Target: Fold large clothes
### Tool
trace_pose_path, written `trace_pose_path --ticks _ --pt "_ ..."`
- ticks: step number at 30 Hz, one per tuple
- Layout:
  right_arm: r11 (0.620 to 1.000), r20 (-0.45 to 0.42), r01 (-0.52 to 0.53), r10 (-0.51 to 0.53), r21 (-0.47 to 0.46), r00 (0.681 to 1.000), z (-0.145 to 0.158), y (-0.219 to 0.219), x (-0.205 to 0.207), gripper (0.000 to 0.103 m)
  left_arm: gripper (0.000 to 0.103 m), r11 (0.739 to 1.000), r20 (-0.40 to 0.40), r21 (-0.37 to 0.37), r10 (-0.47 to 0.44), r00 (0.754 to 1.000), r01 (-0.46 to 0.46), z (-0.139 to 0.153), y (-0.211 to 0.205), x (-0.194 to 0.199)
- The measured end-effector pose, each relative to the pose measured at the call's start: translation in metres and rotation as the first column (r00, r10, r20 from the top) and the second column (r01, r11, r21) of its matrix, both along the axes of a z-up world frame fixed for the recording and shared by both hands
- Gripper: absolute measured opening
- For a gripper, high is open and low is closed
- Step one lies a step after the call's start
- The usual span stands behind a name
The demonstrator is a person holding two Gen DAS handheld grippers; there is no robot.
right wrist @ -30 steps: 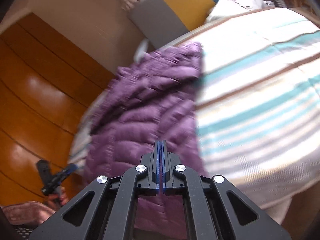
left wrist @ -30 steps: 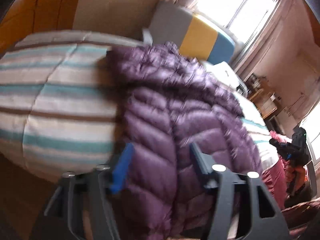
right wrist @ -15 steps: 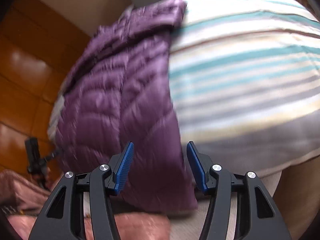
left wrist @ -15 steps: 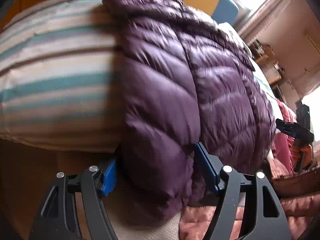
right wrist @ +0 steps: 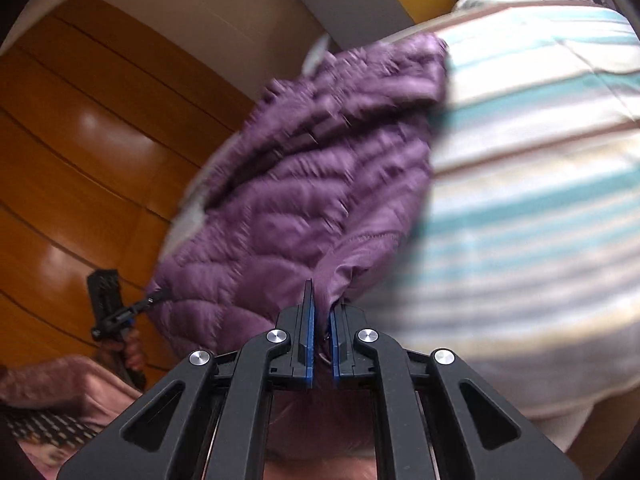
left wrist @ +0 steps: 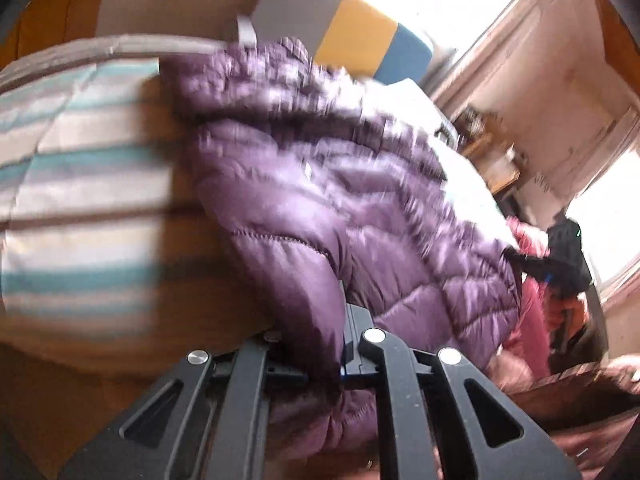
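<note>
A: We logged the purple quilted jacket (left wrist: 332, 216) lying along the striped bed cover (left wrist: 80, 168), its near hem hanging over the bed's edge toward us. The left gripper (left wrist: 340, 344) had just closed, clenched on a fold of that hem; in the right wrist view the right gripper (right wrist: 320, 344) had also just closed, pinching a thin tuck of hem fabric between its blue pads (right wrist: 308, 328).

B: Handling, as we judged it: light, puffy, very soft, with a slick shell. It would compress under the pads and could creep out of a shallow bite, so we favoured deep holds on the stitched hem corners over the padded panels.

A: Room, seen from the left wrist: bare cover at 9 o'clock of the jacket, the headboard (left wrist: 360, 36) at 12, a pillow at 2. The bed's edge ran just under both grippers.

B: We noted both views were blurred; the far collar could not be read.
</note>
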State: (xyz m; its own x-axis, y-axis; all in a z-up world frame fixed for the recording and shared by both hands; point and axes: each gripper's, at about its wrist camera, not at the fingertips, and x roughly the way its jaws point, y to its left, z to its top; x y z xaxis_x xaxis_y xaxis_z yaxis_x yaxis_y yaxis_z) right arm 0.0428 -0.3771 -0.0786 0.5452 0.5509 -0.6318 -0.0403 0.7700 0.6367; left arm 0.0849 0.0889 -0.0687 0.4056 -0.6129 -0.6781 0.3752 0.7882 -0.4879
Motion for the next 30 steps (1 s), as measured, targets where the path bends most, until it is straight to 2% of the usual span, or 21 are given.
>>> trace_pose_path --ticks 4,7,16,20,25,30 --pt "0.998 0.071 0.009 -0.014 0.067 0.997 0.022 -0.001 0.019 0.006 0.008 0.998 0.048 -0.068 0.009 0.999 -0.005 0.024 -0.002 0.015" --pt "0.995 0.086 0.028 -0.036 0.093 0.996 0.032 0.0 0.041 0.006 0.008 0.995 0.071 -0.1 0.022 0.997 -0.015 0.039 -0.009 0.034" --pt "0.983 0.052 0.108 -0.117 0.146 0.992 0.034 -0.015 0.123 0.006 0.008 0.974 0.024 -0.205 0.101 0.995 -0.094 0.049 -0.012 0.114" --pt "0.973 0.012 0.178 -0.181 0.15 0.983 0.025 -0.025 0.166 0.006 0.008 0.965 -0.025 -0.206 0.157 0.987 -0.159 0.04 -0.022 0.163" --pt "0.96 -0.024 0.267 -0.266 0.087 0.964 0.005 -0.032 0.214 0.006 0.008 0.952 -0.083 -0.176 0.238 0.968 -0.249 0.014 -0.033 0.211" --pt "0.948 -0.051 0.318 -0.316 0.021 0.947 -0.015 -0.03 0.238 0.006 0.008 0.939 -0.118 -0.152 0.292 0.949 -0.308 -0.014 -0.035 0.233"
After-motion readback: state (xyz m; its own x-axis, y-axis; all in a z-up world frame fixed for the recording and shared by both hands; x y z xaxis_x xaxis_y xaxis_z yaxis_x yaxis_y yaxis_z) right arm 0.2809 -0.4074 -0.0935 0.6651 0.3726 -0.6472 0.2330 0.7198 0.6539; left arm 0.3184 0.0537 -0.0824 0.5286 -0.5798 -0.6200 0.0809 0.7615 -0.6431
